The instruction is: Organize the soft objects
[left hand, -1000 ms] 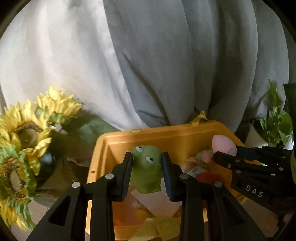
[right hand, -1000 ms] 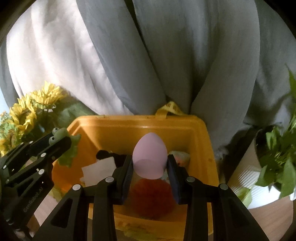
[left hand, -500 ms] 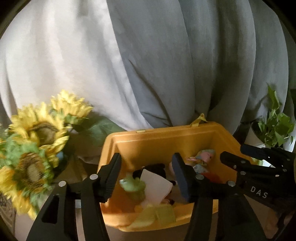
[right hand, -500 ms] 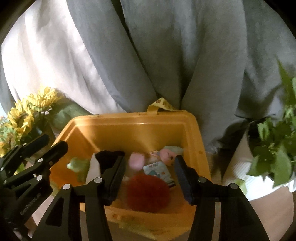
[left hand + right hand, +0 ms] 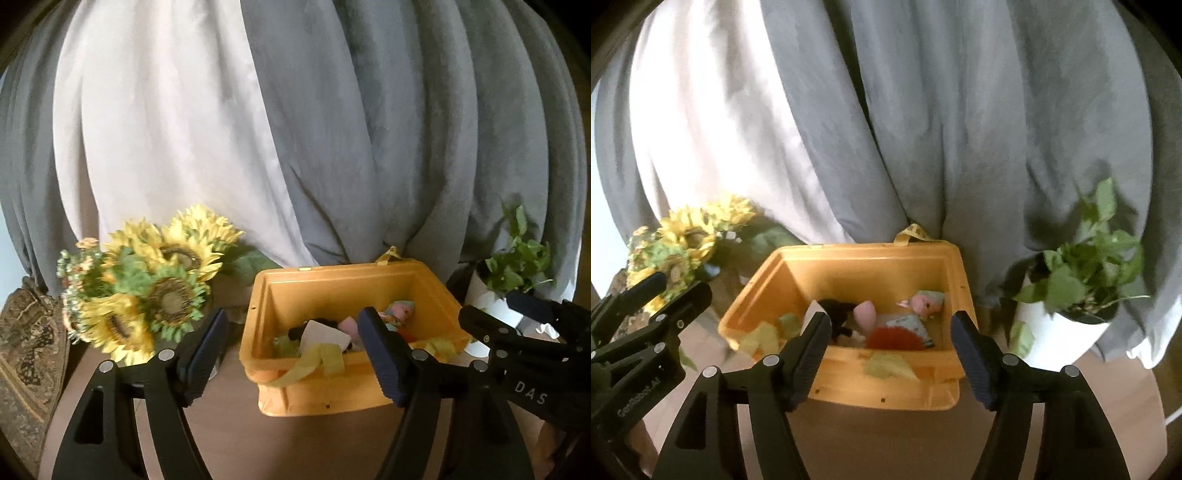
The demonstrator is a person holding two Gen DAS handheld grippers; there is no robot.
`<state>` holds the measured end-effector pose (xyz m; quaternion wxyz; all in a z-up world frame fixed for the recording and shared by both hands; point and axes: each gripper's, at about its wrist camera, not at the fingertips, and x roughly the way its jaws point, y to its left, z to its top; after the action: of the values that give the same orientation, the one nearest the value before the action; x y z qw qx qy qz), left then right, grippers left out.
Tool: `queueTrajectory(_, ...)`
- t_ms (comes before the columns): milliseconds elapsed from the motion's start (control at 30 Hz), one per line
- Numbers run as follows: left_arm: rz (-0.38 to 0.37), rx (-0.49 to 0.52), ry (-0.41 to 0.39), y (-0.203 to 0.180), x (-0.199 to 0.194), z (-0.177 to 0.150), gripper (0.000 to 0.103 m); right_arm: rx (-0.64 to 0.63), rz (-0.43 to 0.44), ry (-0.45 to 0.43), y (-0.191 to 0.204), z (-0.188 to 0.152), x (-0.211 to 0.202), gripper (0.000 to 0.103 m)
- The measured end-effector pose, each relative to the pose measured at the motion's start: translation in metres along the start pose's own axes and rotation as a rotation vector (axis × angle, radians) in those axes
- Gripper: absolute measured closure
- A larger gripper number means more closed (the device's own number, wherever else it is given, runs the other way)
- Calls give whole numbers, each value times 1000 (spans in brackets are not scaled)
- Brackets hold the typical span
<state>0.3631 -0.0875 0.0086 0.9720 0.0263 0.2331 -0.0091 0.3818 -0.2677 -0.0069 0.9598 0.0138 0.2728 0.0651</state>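
soft toys (image 5: 925,303) in yellow bin (image 5: 882,391) | left gripper (image 5: 291,354), right gripper (image 5: 890,350) jaws opening, empty

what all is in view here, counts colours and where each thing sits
bin: one, yellow-orange, mid table, open top
pink egg-shaped sponge: one, pink, inside the bin, middle
red fuzzy ball: one, red-orange, inside the bin, near front wall
small plush doll: one, pink and pale green, inside the bin, back right
black item: one, black, inside the bin, left of the sponge; kind unclear
sunflowers: a bunch, yellow with green leaves, left of the bin
potted plant: one, green in a white pot, right of the bin
curtains: grey and white, behind everything
table: one, brown
left gripper: black, fingers opening, nothing between them
right gripper: black, fingers opening, nothing between them
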Motion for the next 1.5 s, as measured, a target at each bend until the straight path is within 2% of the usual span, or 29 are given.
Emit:
queueTrajectory(267, 13, 3, -55, 16, -55, -10, 18, -10, -66, -75, 22, -15, -61, 22)
queueTrajectory(533, -25, 52, -98, 36, -103, -25, 7, 53, -133, -104, 45, -43, -114, 21)
queueTrajectory(800, -50, 77, -119, 42, -144, -44, 4, 104, -162, -123, 53, -68, -156, 20)
queueTrajectory(1100, -49, 38, -126, 35, -192, -67, 3, 86, -190, -155, 51, -88, -204, 20)
queueTrajectory(1167, -39, 33, -133, 32, -205, -72, 2, 78, -193, -163, 50, -95, -218, 16)
queueTrajectory(1500, -15, 15, -137, 26, -260, -98, 1, 79, -171, -176, 45, -126, -267, 10)
